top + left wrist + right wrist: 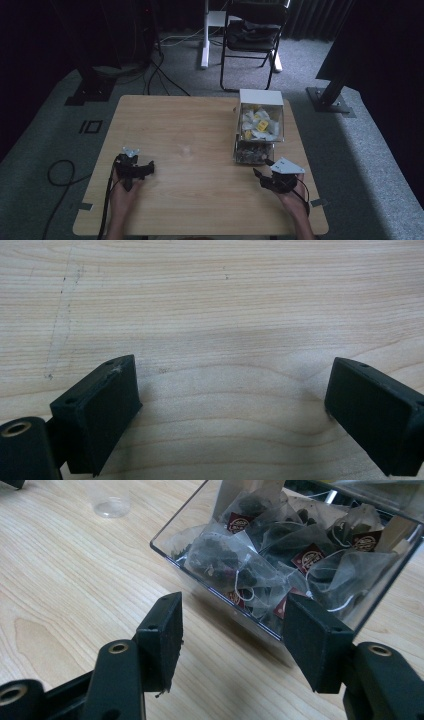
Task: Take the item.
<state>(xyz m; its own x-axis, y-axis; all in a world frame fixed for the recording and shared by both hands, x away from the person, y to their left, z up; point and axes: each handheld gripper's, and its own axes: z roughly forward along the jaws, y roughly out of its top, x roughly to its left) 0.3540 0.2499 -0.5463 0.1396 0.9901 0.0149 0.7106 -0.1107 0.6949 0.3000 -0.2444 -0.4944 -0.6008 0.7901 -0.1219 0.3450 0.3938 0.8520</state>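
High view: clear box (pixel 260 131) of tea bags at the table's (pixel 200 200) right side, right gripper (pixel 263 175) just in front, left gripper (pixel 145 169) well apart.
Left gripper view: jaws apart over bare wood.
Right gripper view: jaws apart, empty, facing the tea bags (pixel 235 565). Bags look light, soft, crushable; best pinch one bag by its top corner or paper tag.

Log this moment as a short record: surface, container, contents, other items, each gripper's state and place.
surface: light wooden table
container: clear plastic box with a white lid end, on the table's right side
contents: pyramid tea bags with red tags, piled inside
other item: small clear cup on the table, beyond the box
left gripper: jaws open, nothing between them, over bare wood
right gripper: jaws open, nothing held, pointed at the box's near end
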